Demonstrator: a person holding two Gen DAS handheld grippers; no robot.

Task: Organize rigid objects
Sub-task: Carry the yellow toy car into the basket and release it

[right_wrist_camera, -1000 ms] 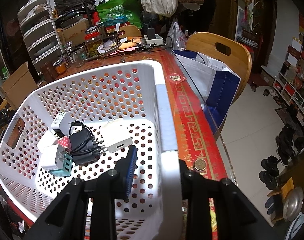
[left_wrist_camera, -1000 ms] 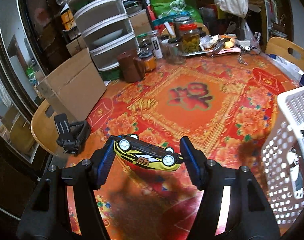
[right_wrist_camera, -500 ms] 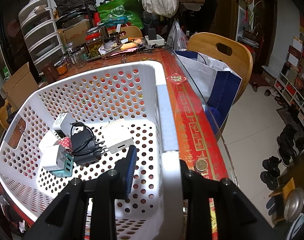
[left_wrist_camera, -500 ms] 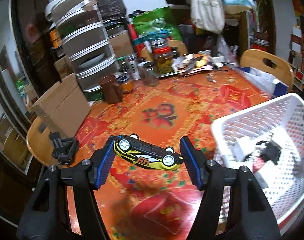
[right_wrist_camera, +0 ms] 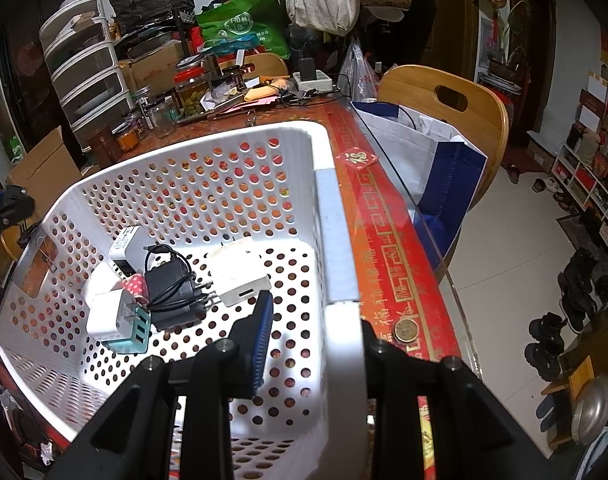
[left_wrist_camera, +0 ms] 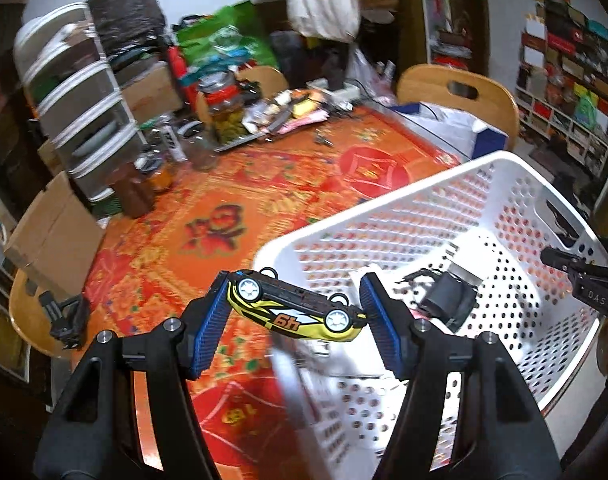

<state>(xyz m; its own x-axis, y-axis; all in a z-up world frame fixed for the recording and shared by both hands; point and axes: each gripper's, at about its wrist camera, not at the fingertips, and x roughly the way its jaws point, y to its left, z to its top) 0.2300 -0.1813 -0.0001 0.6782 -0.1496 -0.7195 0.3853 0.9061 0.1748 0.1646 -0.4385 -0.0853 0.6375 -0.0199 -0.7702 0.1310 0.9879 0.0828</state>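
Toy car (left_wrist_camera: 294,310), upside down, is clamped end to end between the left gripper's (left_wrist_camera: 294,320) blue pads, held above the near corner of the white basket (left_wrist_camera: 503,184) on the desk (left_wrist_camera: 264,184); right gripper (right_wrist_camera: 309,340) is pinched tight on the basket's side wall, chargers (right_wrist_camera: 168,284) inside

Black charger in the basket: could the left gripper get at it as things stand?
Probably not yet. The left gripper is shut on the toy car, which fills the gap between its fingers. The way itself looks free: the white basket is open-topped, and the black charger lies uncovered.
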